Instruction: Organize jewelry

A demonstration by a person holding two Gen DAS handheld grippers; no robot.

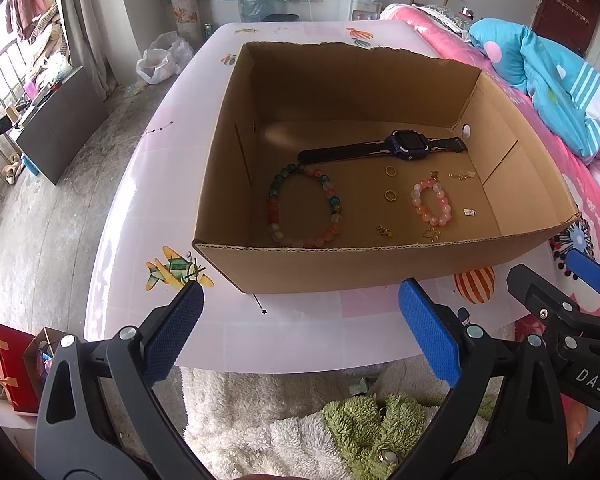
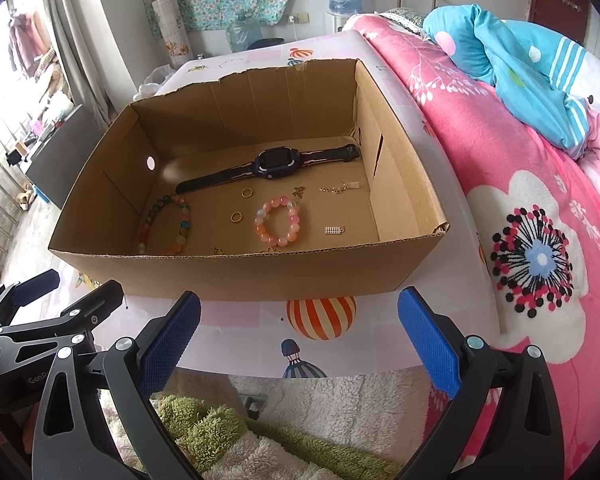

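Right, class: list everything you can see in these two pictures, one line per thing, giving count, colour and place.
cardboard box: one, brown, open-topped, on the table
table: one, pale pink with balloon and plane prints
watch: one, dark blue-black, at the back of the box floor
large bead bracelet: one, multicoloured, left of the box floor
small bead bracelet: one, pink, right of centre
rings: two, gold, between the bracelets
small charms and chain: several, gold or silver, scattered; exact count unclear
quilt: one, pink floral, right of the table
left gripper: one, black with blue fingers, open, before the box
right gripper: same, open
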